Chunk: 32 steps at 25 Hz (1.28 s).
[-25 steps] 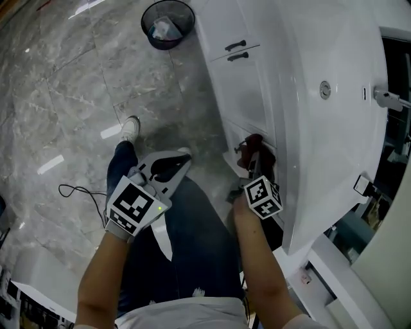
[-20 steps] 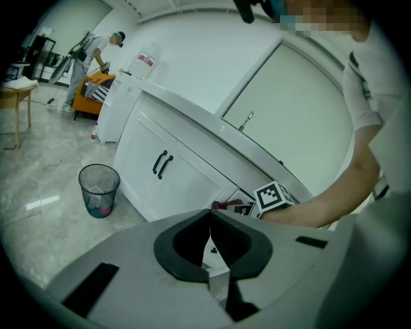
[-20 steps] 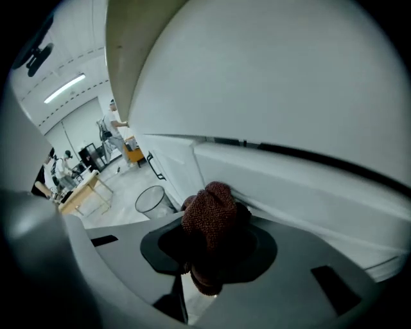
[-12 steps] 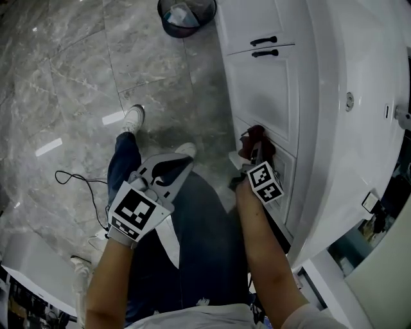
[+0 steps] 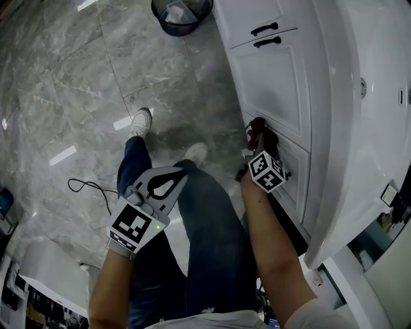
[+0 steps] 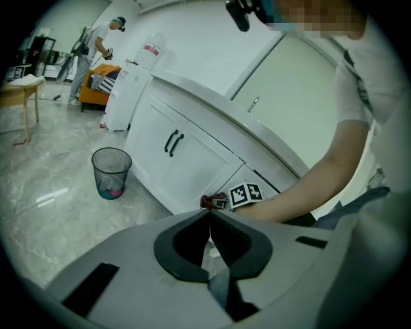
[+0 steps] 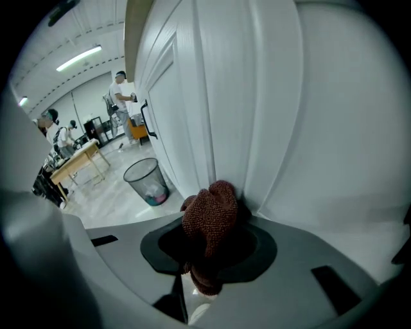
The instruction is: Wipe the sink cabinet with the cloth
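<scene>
A dark red cloth (image 5: 257, 129) is pressed against the front of the white sink cabinet (image 5: 273, 87), below its two black handles. My right gripper (image 5: 258, 142) is shut on that cloth. In the right gripper view the bunched cloth (image 7: 209, 218) fills the jaws and touches the cabinet panel (image 7: 225, 90). My left gripper (image 5: 182, 172) hangs over the person's legs, away from the cabinet, shut with nothing in it. In the left gripper view its tips (image 6: 209, 214) meet, and the cloth (image 6: 210, 202) and cabinet (image 6: 186, 160) show beyond them.
A black mesh waste bin (image 5: 182, 14) stands on the marble floor beside the cabinet's far end. A thin black cable (image 5: 90, 187) lies on the floor at the left. The white sink top (image 5: 379, 83) overhangs the cabinet. People (image 7: 122, 96) stand far off in the room.
The head camera has swung, and the person's feet have shifted. The right gripper keeps the cloth against the same lower part of the cabinet front. The left gripper stays shut.
</scene>
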{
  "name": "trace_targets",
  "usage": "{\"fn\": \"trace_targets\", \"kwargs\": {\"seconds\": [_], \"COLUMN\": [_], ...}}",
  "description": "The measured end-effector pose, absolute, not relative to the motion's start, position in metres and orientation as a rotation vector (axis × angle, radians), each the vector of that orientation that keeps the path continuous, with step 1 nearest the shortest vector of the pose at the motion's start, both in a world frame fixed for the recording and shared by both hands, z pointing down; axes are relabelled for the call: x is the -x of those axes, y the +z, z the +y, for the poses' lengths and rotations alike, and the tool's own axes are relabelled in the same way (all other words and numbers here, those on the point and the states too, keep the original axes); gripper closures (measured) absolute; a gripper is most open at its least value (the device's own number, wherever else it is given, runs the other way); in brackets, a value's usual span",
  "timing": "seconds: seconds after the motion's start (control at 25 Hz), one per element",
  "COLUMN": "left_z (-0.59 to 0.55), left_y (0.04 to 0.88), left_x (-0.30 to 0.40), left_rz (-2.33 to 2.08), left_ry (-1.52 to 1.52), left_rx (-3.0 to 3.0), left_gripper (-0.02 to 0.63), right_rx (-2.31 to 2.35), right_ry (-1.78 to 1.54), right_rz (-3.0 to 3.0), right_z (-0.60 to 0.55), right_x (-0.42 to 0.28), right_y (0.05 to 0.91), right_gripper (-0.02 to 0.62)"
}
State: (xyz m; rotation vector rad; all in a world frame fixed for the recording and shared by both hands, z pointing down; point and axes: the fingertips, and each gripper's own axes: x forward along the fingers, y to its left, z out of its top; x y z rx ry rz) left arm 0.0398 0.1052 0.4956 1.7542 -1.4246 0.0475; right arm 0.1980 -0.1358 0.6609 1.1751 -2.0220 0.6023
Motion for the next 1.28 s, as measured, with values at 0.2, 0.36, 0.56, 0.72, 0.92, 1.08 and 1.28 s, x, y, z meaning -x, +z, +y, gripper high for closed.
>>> {"fn": "trace_targets", "kwargs": {"seconds": [0.2, 0.36, 0.56, 0.72, 0.92, 1.08, 1.28], "left_z": [0.109, 0.106, 0.102, 0.093, 0.075, 0.073, 0.077], "left_y": [0.502, 0.498, 0.493, 0.488, 0.475, 0.465, 0.456], "left_x": [-0.052, -0.061, -0.068, -0.059, -0.043, -0.040, -0.046], "left_rz": [-1.371, -1.313, -1.211, -1.157, -1.116, -1.040, -0.897], "left_ry": [0.078, 0.080, 0.107, 0.141, 0.112, 0.124, 0.133], "left_rx": [-1.776, -1.805, -1.872, -1.926, -1.967, -2.015, -2.110], "left_gripper": [0.595, 0.595, 0.595, 0.595, 0.595, 0.595, 0.595], "right_rx": [-1.205, -1.264, -1.354, -1.431, -1.535, -1.555, -1.655], "right_ry": [0.689, 0.742, 0.734, 0.738, 0.764, 0.730, 0.804], "right_rz": [-2.033, -2.001, -2.004, -1.999, -1.994, -2.024, -2.017], "right_z": [-0.135, -0.133, -0.134, -0.135, -0.136, -0.133, -0.124], "right_x": [-0.200, -0.216, -0.232, -0.232, -0.231, -0.230, -0.240], "right_y": [0.656, 0.642, 0.618, 0.597, 0.561, 0.528, 0.503], "right_gripper": [0.491, 0.492, 0.492, 0.492, 0.492, 0.492, 0.494]}}
